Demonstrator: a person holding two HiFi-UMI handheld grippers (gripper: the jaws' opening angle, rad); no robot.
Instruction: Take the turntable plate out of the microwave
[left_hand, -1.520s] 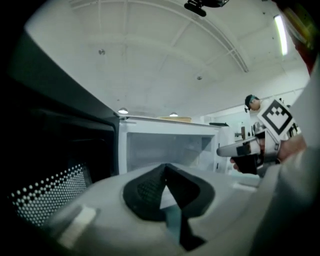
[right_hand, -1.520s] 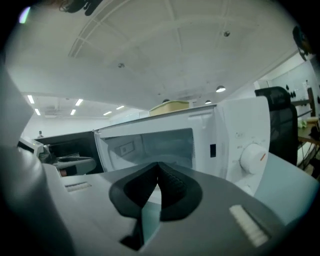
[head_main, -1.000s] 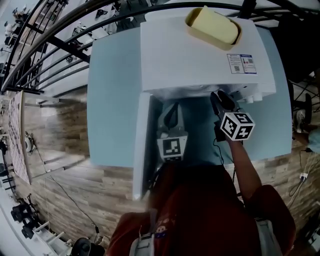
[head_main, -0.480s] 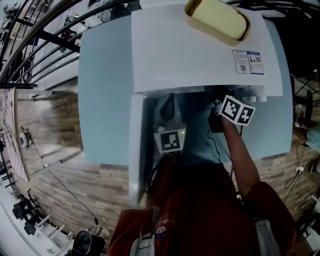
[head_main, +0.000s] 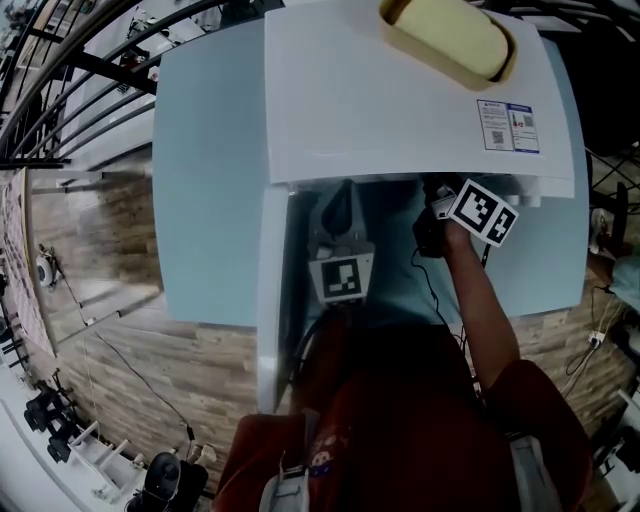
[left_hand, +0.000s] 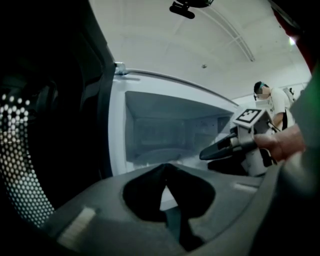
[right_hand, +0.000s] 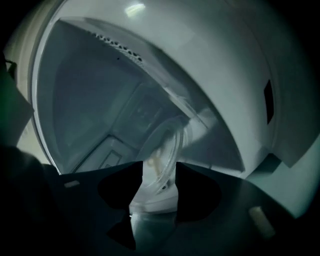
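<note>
The white microwave (head_main: 400, 100) stands with its door (head_main: 272, 290) swung open to the left. Inside, the clear glass turntable plate (right_hand: 165, 147) rests on the cavity floor; the right gripper view shows it tilted because that gripper is rolled. My right gripper (right_hand: 160, 172) is open at the cavity mouth and its jaws have just been opening. The plate's near rim shows in the gap beyond the tips, and no pad presses on it. In the head view the right gripper (head_main: 432, 195) reaches under the microwave's top edge. My left gripper (left_hand: 166, 166) is shut and empty, aimed into the cavity from the door side.
A yellow oblong dish (head_main: 445, 35) sits on top of the microwave beside a printed label (head_main: 508, 125). The microwave stands on a pale blue table (head_main: 210, 150) over a wooden floor (head_main: 110, 290). A person (left_hand: 270, 100) stands far behind.
Both grippers have moved forward toward the cavity. The right gripper has rolled, so its marker cube now faces differently, and its jaws have slipped under the microwave's top edge.
</note>
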